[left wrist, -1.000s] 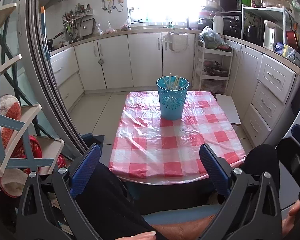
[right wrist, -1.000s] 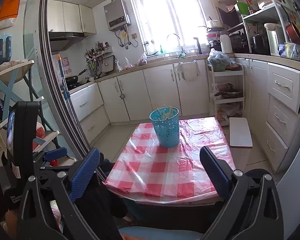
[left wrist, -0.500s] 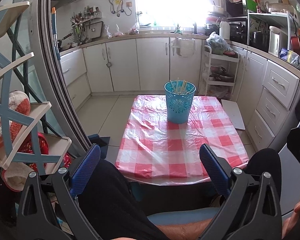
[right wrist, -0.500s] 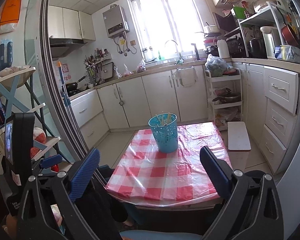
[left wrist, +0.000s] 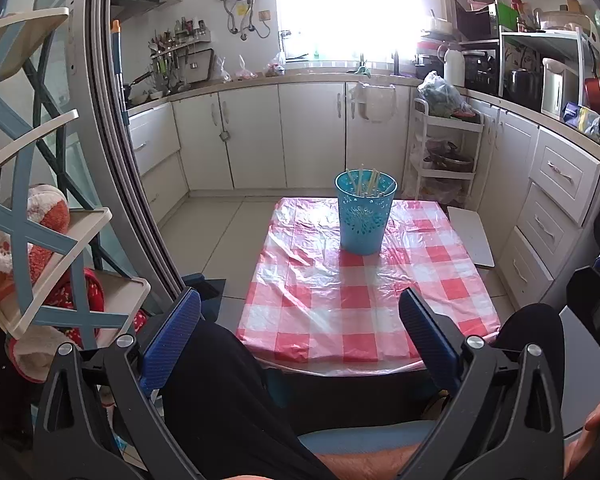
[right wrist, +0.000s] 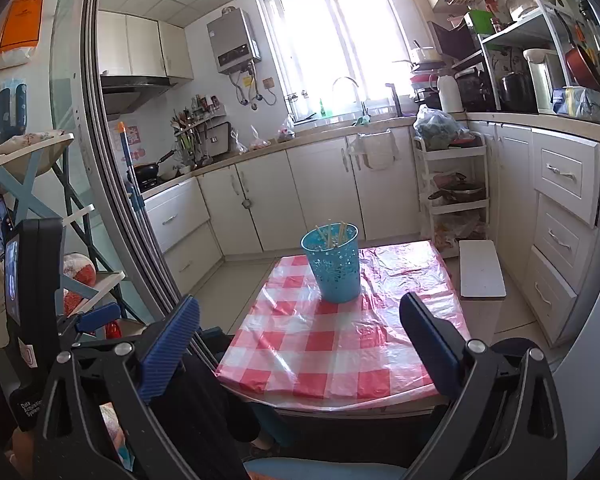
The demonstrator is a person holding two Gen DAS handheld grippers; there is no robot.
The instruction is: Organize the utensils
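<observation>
A blue perforated cup [left wrist: 363, 213] [right wrist: 334, 266] stands upright toward the far end of a small table with a red-and-white checked cloth [left wrist: 364, 300] [right wrist: 340, 344]. Several pale chopsticks [left wrist: 366, 182] [right wrist: 332, 235] stick out of its top. My left gripper [left wrist: 300, 328] is open and empty, held back from the table's near edge above a person's dark-clothed lap. My right gripper [right wrist: 300, 330] is open and empty too, also short of the near edge. The left gripper's body [right wrist: 32, 320] shows at the left of the right wrist view.
White kitchen cabinets [left wrist: 312, 136] run along the back and right. A white trolley [left wrist: 446, 152] stands behind the table, and a white stool [right wrist: 482, 274] sits to its right. A sliding door frame [left wrist: 112, 160] and a blue-and-white rack [left wrist: 40, 240] are on the left.
Both grippers have drawn back and tilted up a little, so the table and cup sit lower and farther in view. Both stayed open and empty.
</observation>
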